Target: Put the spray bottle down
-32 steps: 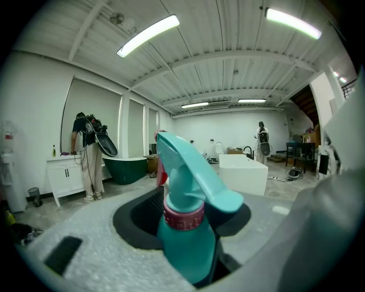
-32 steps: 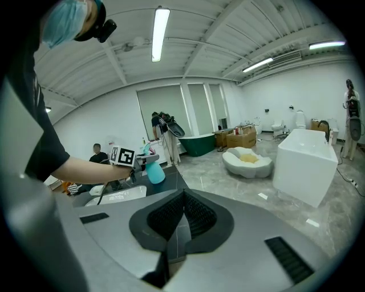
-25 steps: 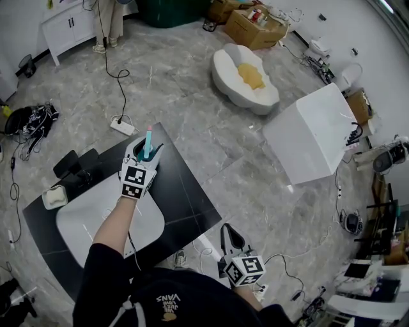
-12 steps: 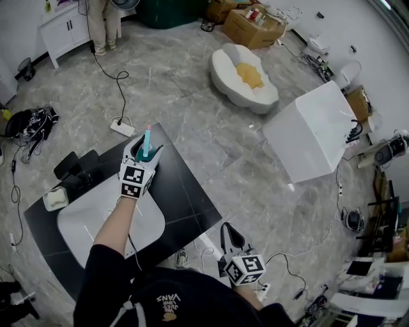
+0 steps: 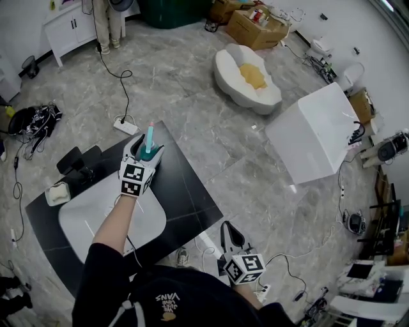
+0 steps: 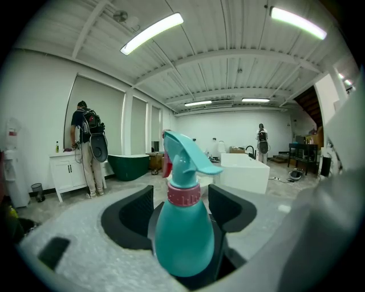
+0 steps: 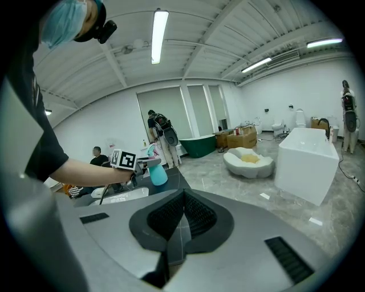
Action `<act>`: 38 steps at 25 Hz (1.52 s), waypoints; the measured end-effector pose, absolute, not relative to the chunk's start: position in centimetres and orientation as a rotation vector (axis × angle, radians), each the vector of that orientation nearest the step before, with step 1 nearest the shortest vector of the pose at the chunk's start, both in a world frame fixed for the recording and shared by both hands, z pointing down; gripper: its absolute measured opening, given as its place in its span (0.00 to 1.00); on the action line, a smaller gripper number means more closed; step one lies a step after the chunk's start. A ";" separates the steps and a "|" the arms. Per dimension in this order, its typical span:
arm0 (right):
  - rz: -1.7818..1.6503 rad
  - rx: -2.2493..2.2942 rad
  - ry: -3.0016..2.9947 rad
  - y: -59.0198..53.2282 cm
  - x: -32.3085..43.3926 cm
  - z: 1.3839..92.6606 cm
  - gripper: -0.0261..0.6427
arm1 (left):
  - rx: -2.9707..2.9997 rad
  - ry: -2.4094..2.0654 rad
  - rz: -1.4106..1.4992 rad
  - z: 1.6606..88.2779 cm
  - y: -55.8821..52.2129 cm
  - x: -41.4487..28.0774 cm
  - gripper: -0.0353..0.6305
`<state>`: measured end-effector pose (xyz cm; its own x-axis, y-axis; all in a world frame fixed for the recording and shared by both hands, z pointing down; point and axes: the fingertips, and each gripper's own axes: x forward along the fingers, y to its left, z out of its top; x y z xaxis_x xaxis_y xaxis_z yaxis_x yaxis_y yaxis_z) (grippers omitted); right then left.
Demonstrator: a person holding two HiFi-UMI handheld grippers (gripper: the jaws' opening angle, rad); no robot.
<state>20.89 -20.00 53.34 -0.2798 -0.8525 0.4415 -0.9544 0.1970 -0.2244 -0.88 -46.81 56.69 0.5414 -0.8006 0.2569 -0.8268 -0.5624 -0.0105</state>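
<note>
A teal spray bottle with a pink collar stands upright near the far edge of the black table. My left gripper reaches level around it, and its jaws are opening. In the left gripper view the spray bottle fills the space between the two dark pads, with a gap showing on each side of its neck. The right gripper view shows the bottle resting on the tabletop beside the left gripper. My right gripper hangs low off the table's near corner, its jaws pressed together and empty.
A white basin lies on the table under my left arm. On the floor beyond are a power strip, a white oval seat with a yellow cushion, a white bathtub and cardboard boxes. A person stands at a far cabinet.
The left gripper and the bottle keep the same spot on the table. The right gripper has not moved. The person at the far cabinet has shifted slightly.
</note>
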 end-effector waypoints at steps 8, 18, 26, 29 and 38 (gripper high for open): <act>0.676 1.709 -2.286 -19.8 20.7 53.3 0.05 | 2.650 -1.413 0.389 56.2 -44.9 -1.7 0.50; 0.655 1.608 -2.373 -19.4 19.5 52.9 0.05 | 2.659 -1.431 0.467 55.0 -39.1 -3.2 0.50; 0.634 1.498 -2.451 -18.6 17.7 52.6 0.05 | 2.625 -1.441 0.449 54.4 -32.8 -4.9 0.49; 0.626 1.456 -2.480 -17.9 16.9 52.6 0.05 | 2.624 -1.480 0.473 54.0 -30.4 -5.8 0.41; 0.612 1.335 -2.536 -15.6 15.3 52.9 0.05 | 2.598 -1.569 0.500 52.7 -22.9 -7.0 0.11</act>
